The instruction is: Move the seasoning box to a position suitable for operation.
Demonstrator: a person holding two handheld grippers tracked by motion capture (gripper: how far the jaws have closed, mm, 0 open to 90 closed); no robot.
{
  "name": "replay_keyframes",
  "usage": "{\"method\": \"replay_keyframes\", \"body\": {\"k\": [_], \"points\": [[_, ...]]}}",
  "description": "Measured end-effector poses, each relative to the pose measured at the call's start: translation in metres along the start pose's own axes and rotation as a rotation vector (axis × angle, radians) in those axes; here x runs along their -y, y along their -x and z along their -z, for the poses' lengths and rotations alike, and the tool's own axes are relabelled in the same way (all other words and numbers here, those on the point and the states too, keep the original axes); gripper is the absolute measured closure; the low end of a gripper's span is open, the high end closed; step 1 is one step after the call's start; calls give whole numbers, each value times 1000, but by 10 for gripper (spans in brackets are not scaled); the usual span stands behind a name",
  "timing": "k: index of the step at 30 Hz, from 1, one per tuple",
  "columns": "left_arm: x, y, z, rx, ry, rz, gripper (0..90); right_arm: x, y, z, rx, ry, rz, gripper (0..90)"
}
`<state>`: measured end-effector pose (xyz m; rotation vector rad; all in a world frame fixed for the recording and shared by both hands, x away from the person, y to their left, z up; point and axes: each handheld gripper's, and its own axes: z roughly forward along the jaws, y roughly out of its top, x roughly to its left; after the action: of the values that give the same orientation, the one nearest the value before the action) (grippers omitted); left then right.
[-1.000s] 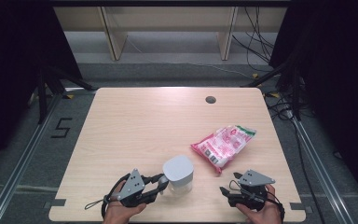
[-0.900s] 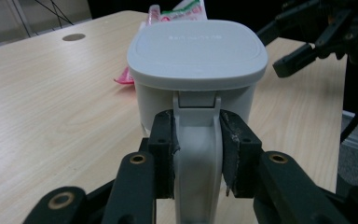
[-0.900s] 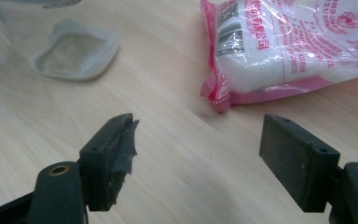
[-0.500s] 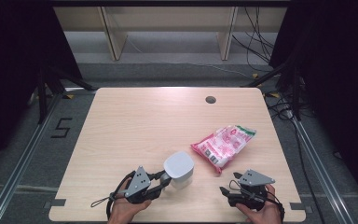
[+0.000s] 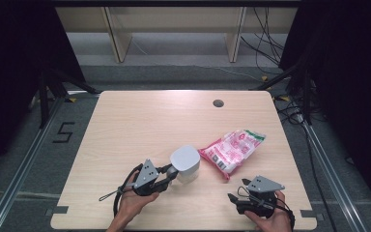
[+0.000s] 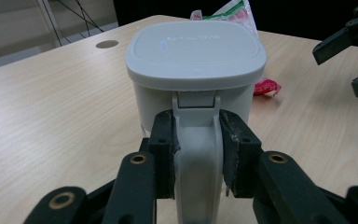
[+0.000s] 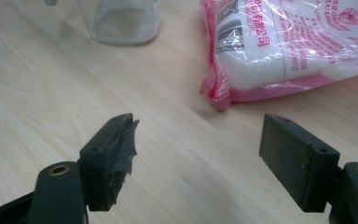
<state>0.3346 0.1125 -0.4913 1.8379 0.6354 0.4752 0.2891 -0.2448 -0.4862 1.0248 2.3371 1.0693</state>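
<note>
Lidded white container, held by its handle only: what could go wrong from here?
1. The left gripper clamps just the narrow handle of the lidded white container; it may twist or slip if lifted.
2. The pink bag lies close beside the container; dragging it that way could shove the bag.
3. The right gripper is open and idle, giving no support.

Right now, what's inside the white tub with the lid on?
The white tub has its grey lid shut, so the top hides the inside. In the right gripper view its see-through bottom looks bare, with perhaps a faint whitish trace.
</note>
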Motion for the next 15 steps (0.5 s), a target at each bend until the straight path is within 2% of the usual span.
{"method": "replay_keyframes", "body": {"k": [4,5,6,8,9,10,13,15], "points": [[2,-9,-1,7,9,15,652,0,1,0,1,1,13,275],[3,-11,0,2,-11,4,649,0,1,0,1,1,13,275],[4,-12,0,-9,-11,-14,652,0,1,0,0,2,13,274],[8,-15,-1,-18,-9,5,647,0,1,0,0,1,14,275],[9,-18,1,-27,-21,-5,641,0,1,0,-1,1,14,274],[10,-19,1,-26,-10,9,637,0,1,1,1,7,15,275],[12,-24,6,-53,-28,3,644,0,2,0,-12,8,14,275],[13,-28,8,-87,-41,18,674,0,2,0,-24,-8,9,275]]}}
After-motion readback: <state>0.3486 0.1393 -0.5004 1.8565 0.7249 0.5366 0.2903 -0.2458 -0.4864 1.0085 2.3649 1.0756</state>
